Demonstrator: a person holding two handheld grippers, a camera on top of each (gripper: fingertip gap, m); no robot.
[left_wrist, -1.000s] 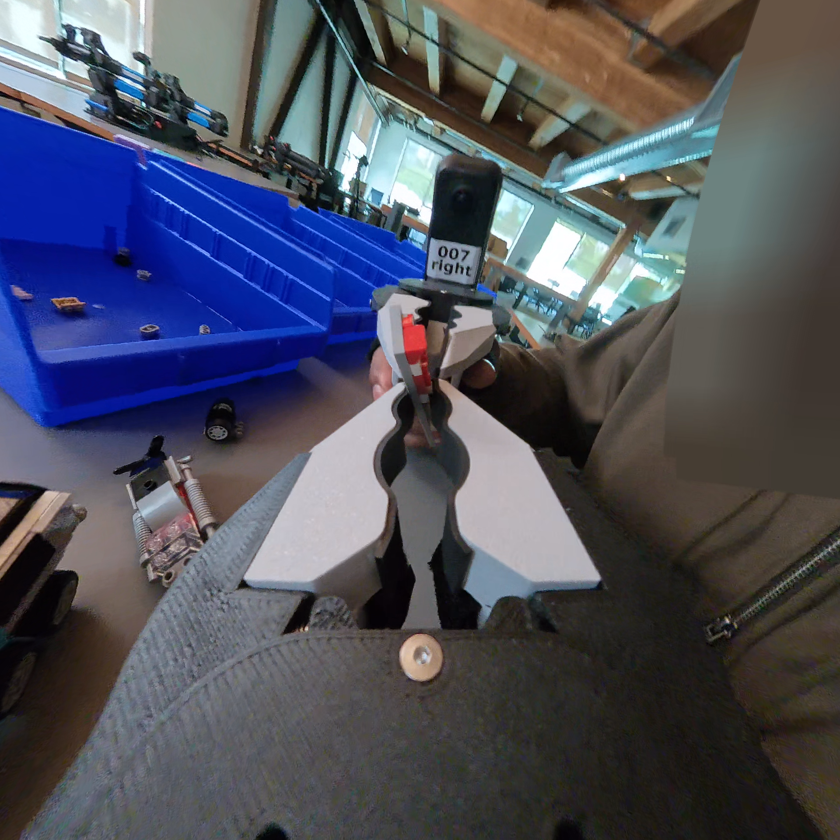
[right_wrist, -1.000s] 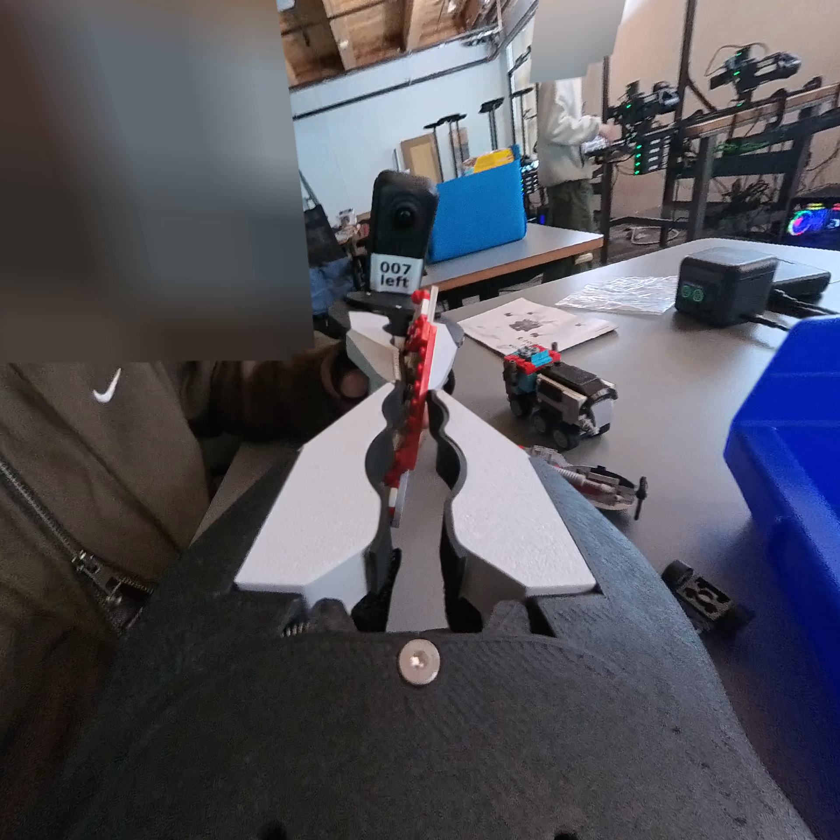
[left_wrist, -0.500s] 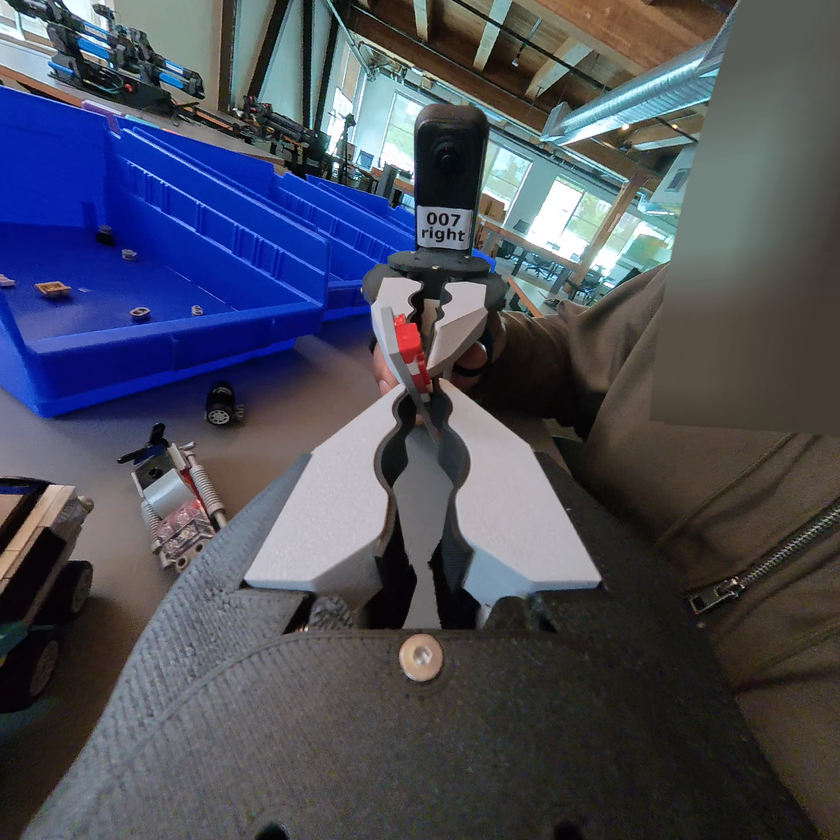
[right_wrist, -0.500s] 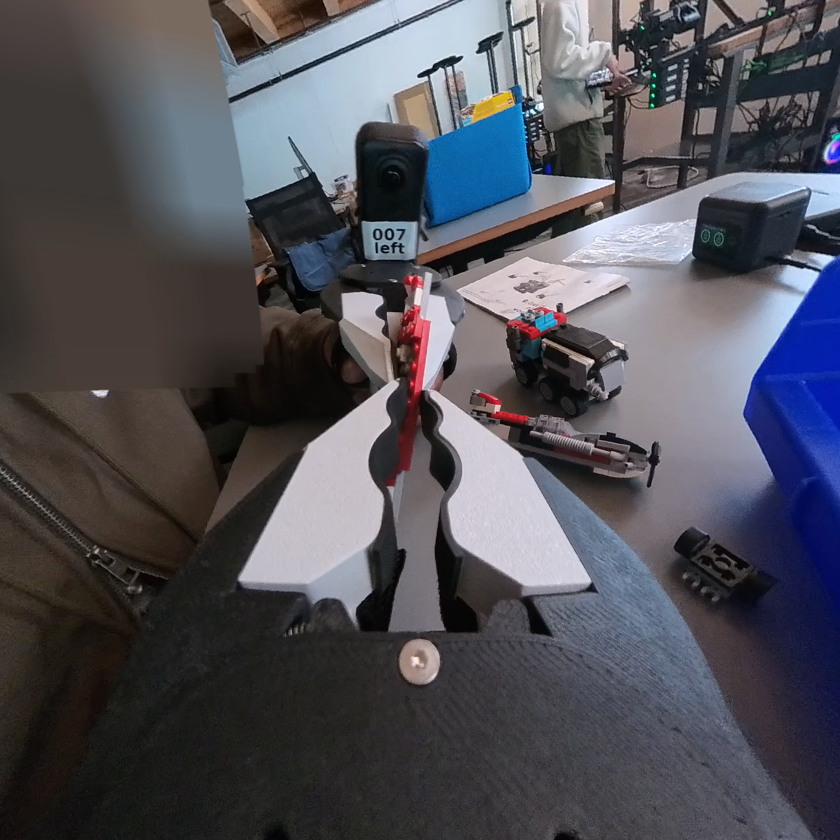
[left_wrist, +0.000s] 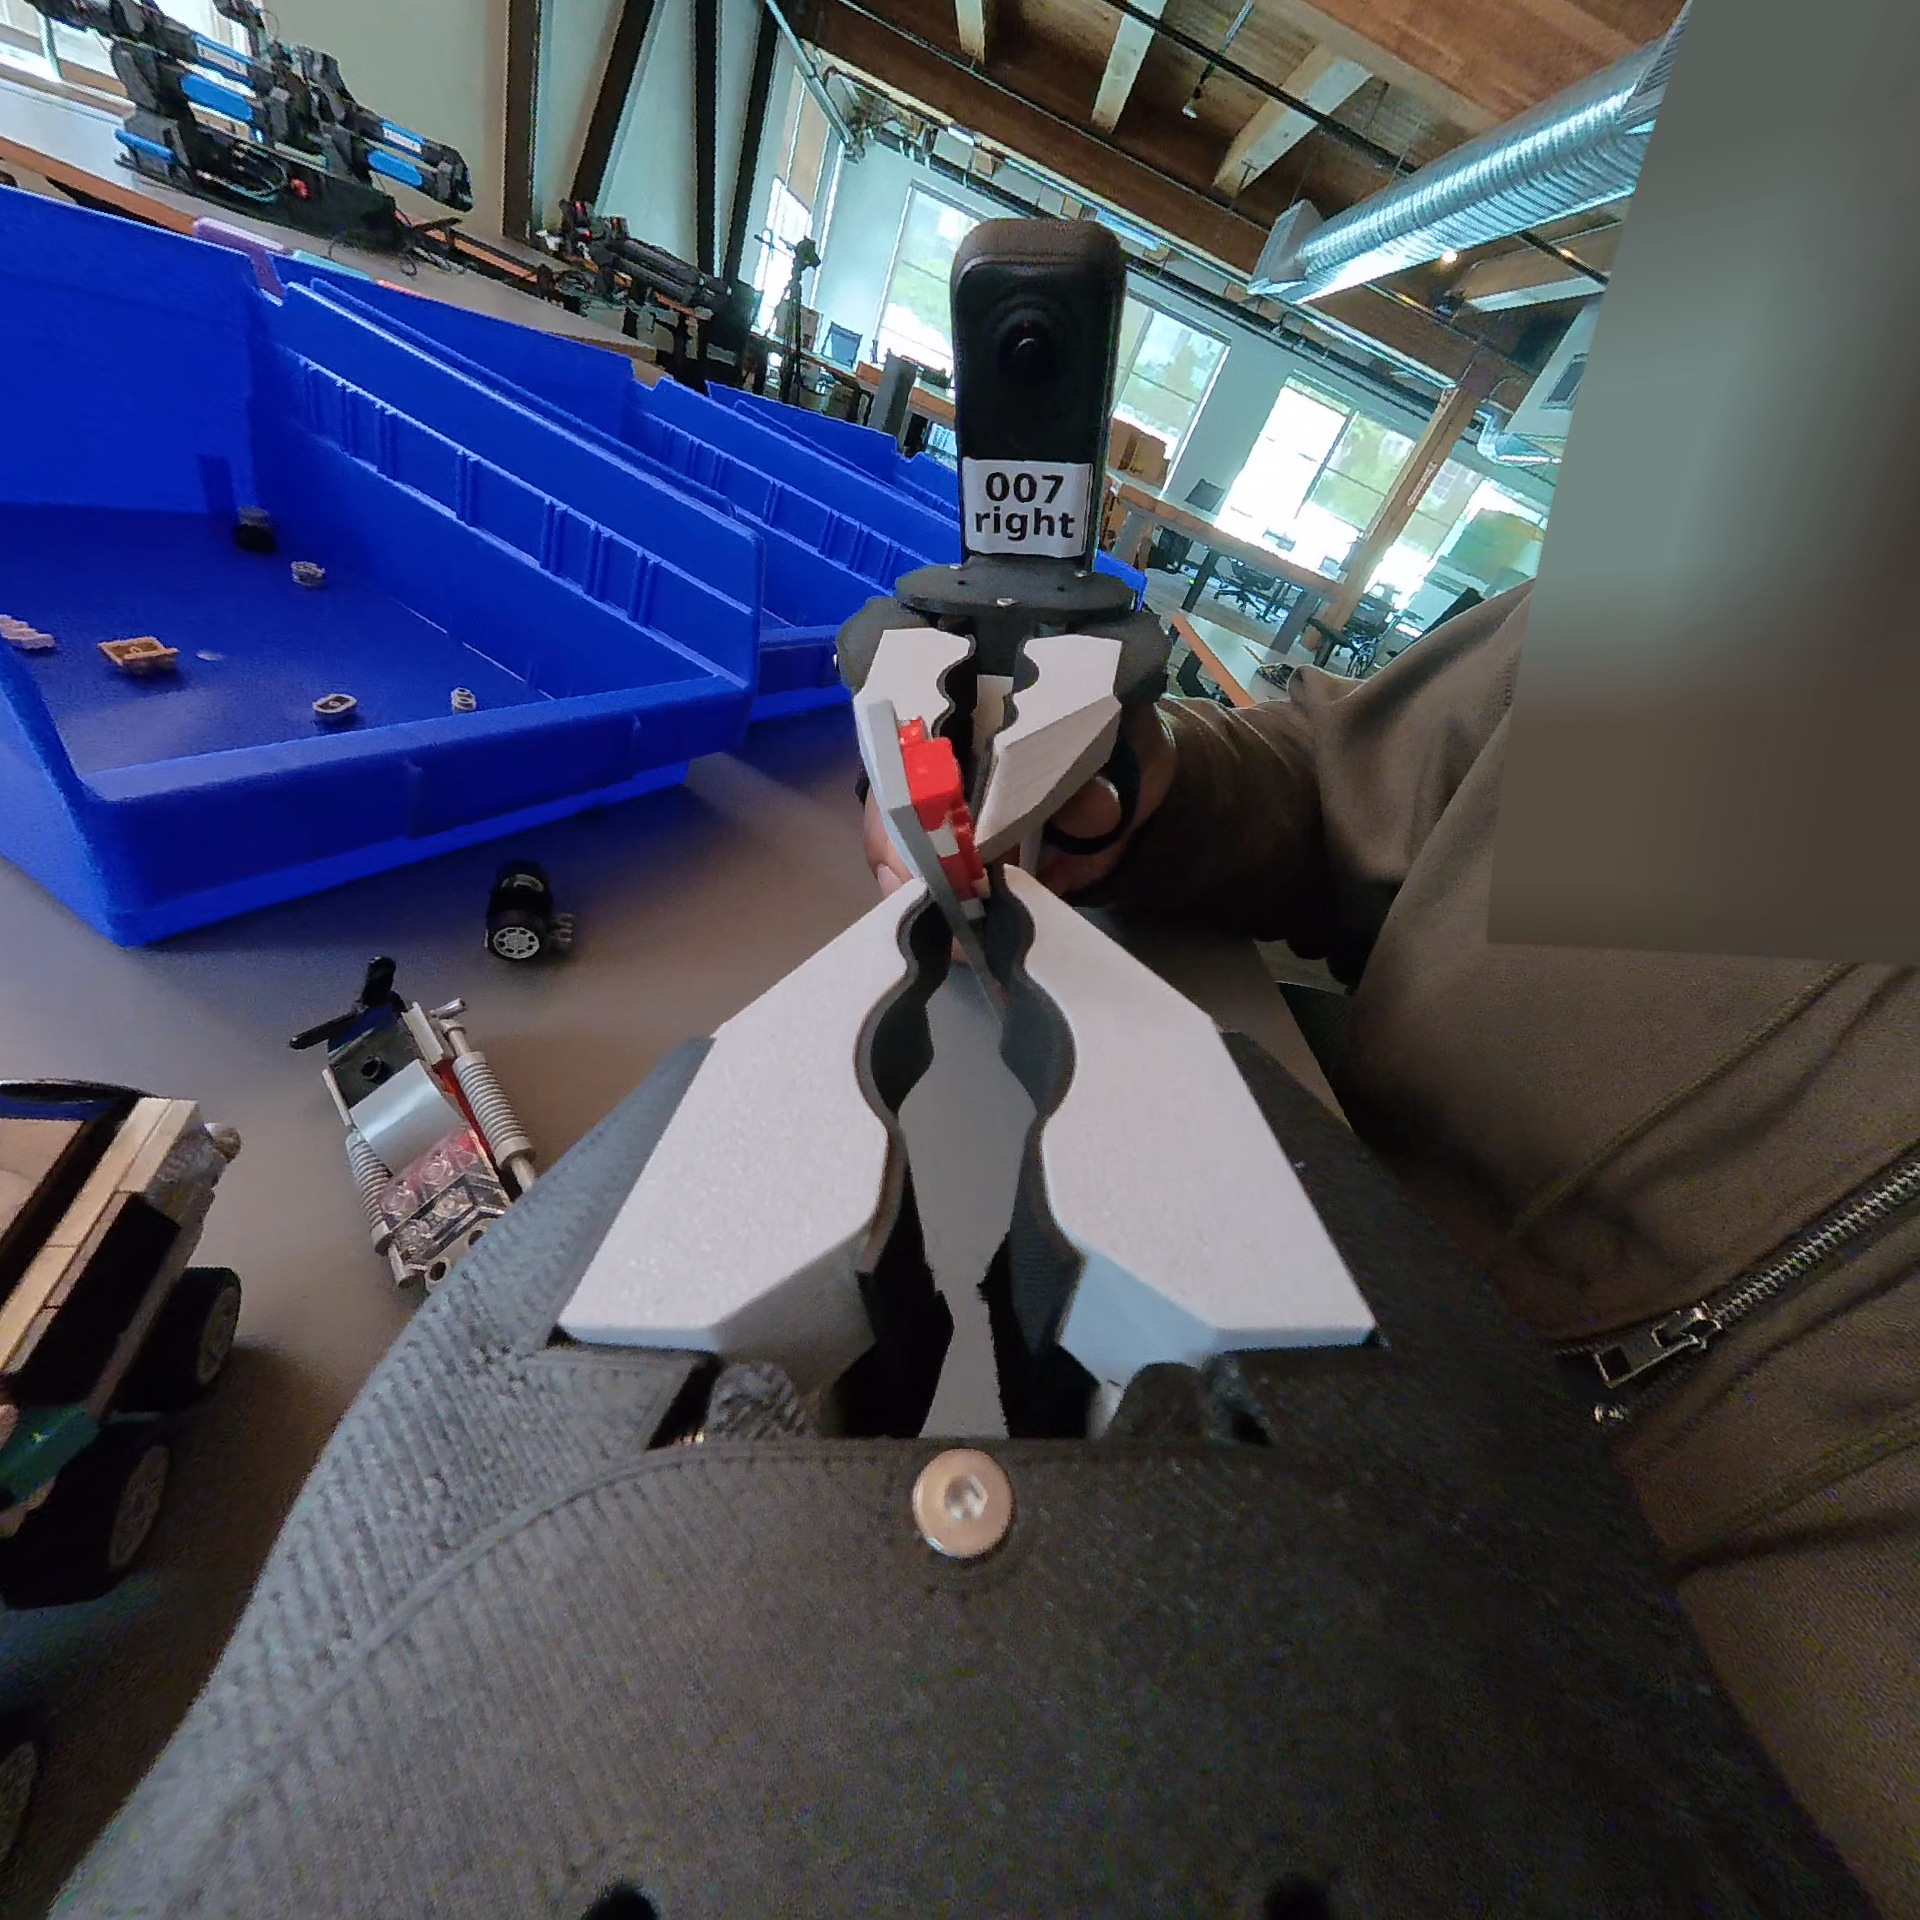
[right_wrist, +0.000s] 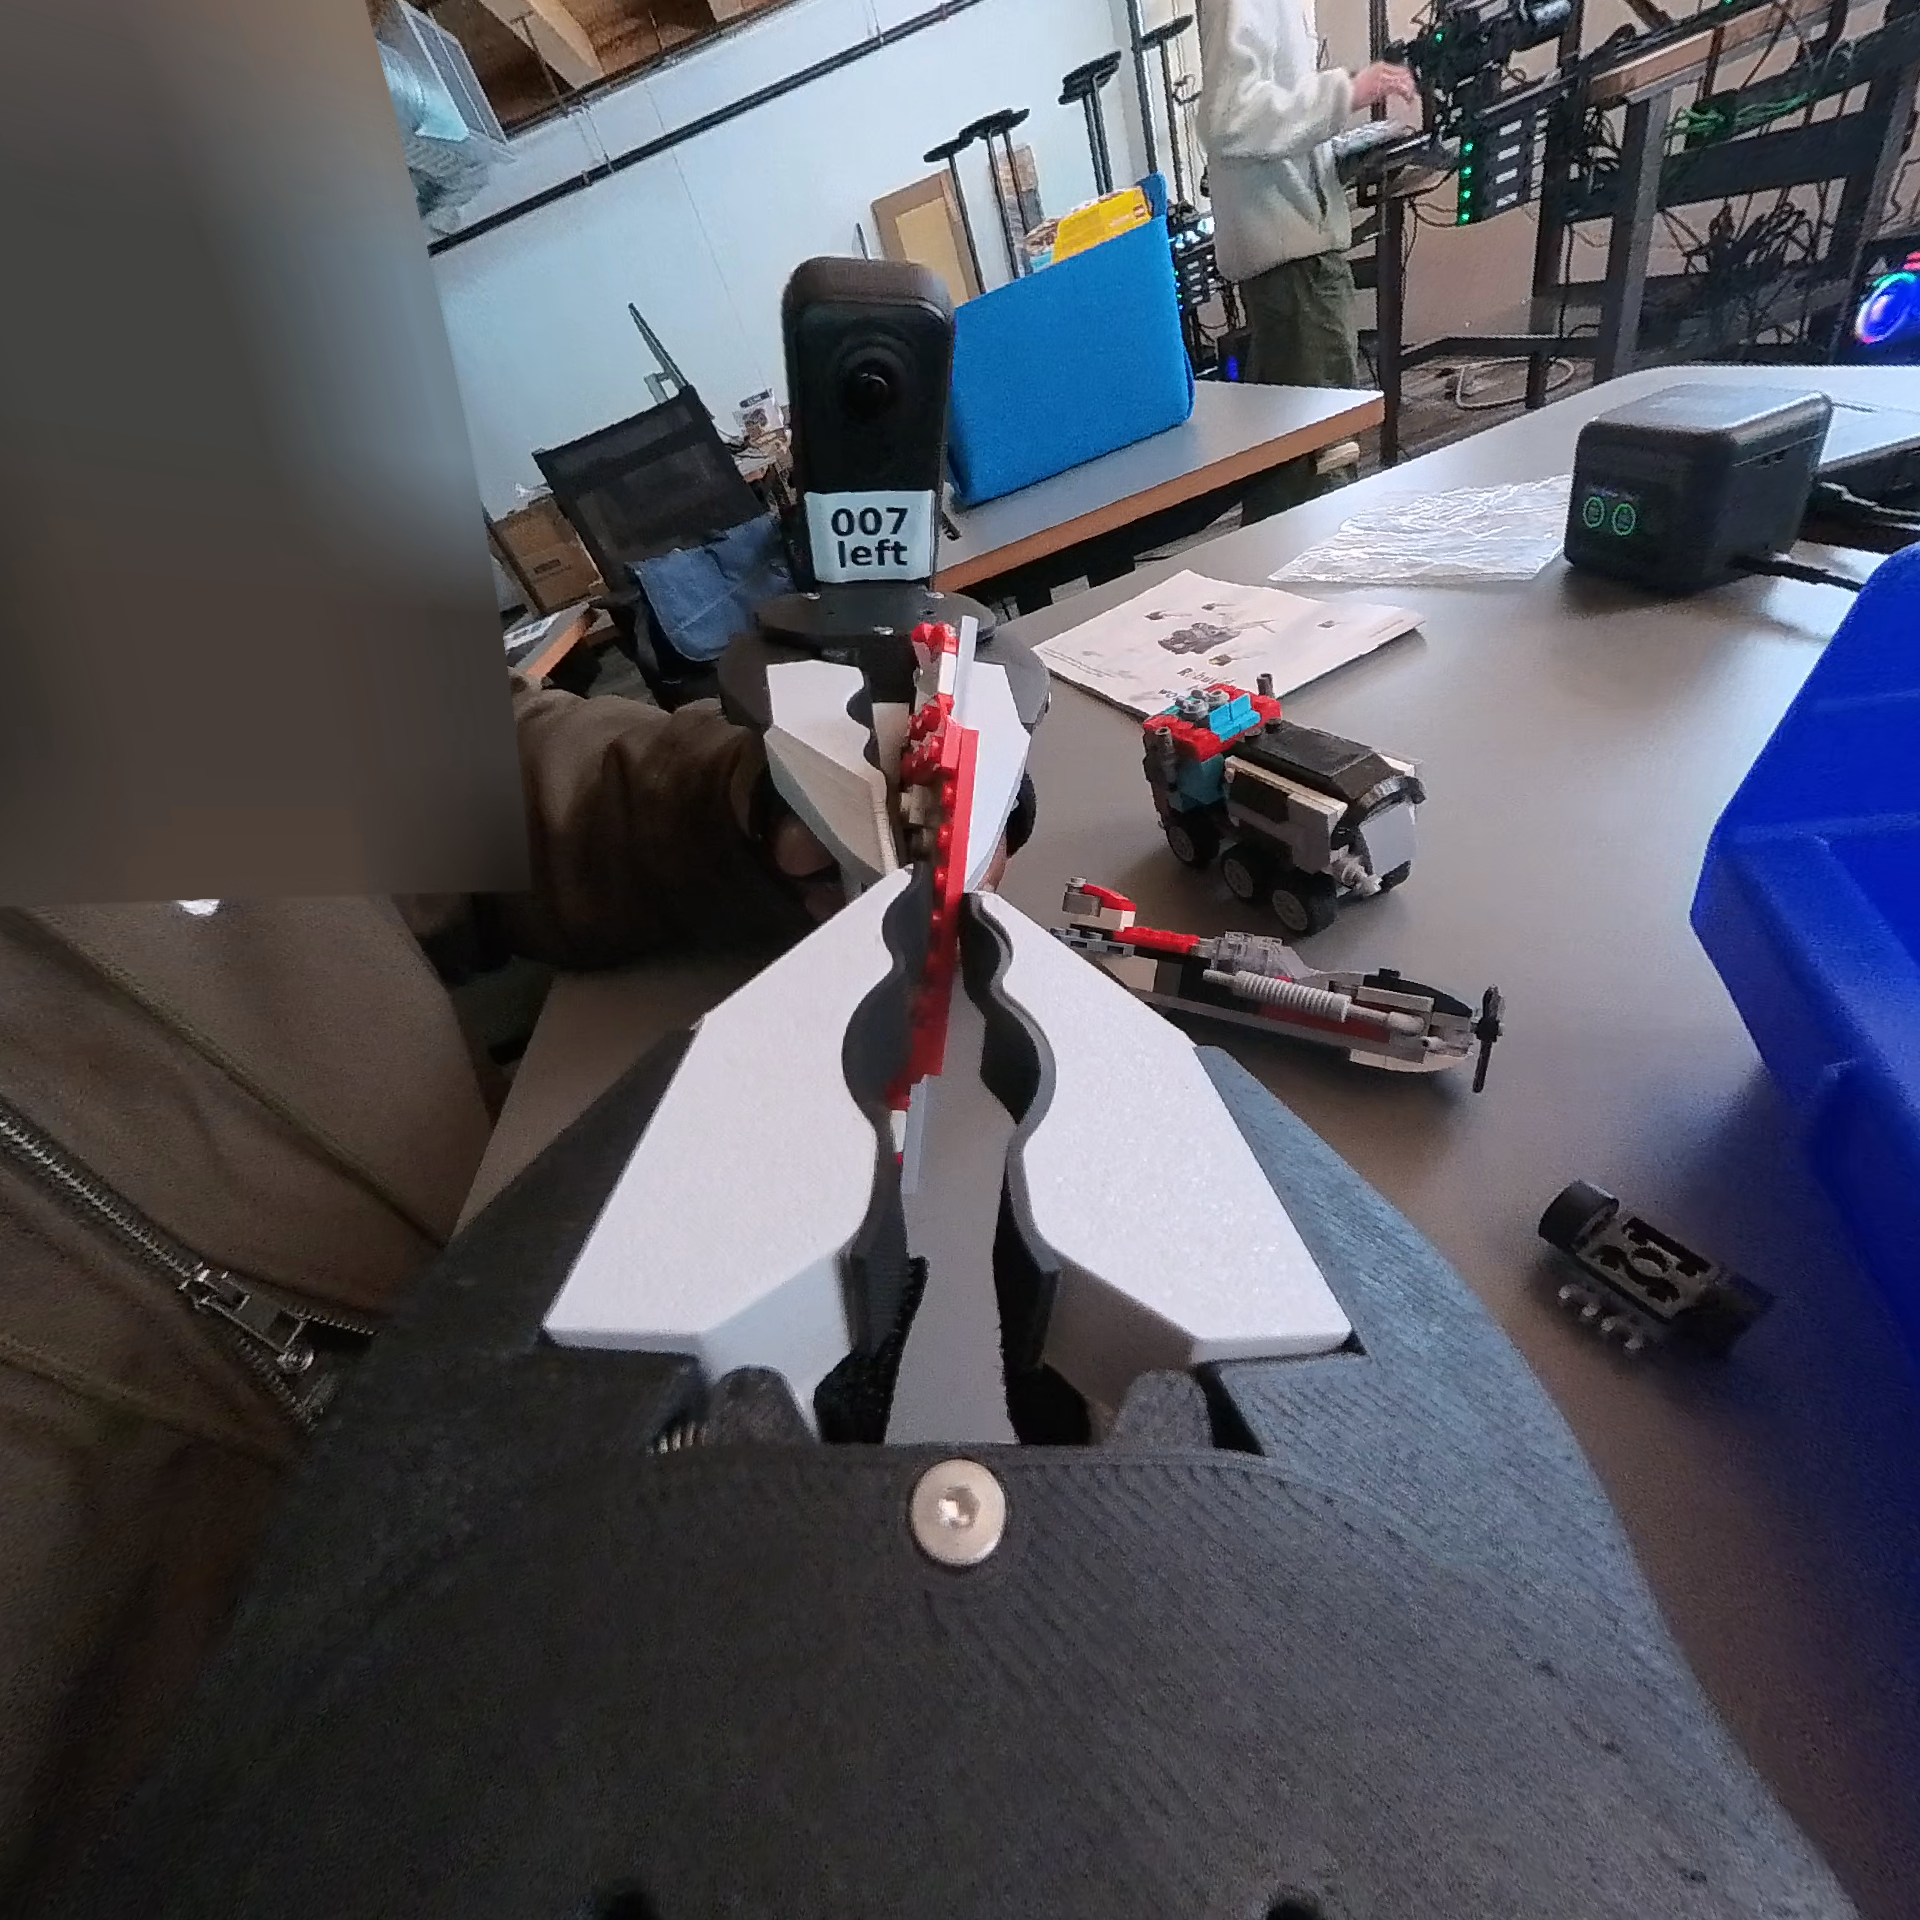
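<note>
Grey table, blue bins. Left gripper and right gripper face each other, both clenched on same red-grey brick plate, held mid-air between them; brick truck beside.

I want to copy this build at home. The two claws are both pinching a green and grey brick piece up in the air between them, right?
Nearly. The brick piece is red and grey, not green and grey; the right wrist view shows its red studded plate most clearly. The rest holds: the left claw and the right claw both pinch it in the air between them.
</note>
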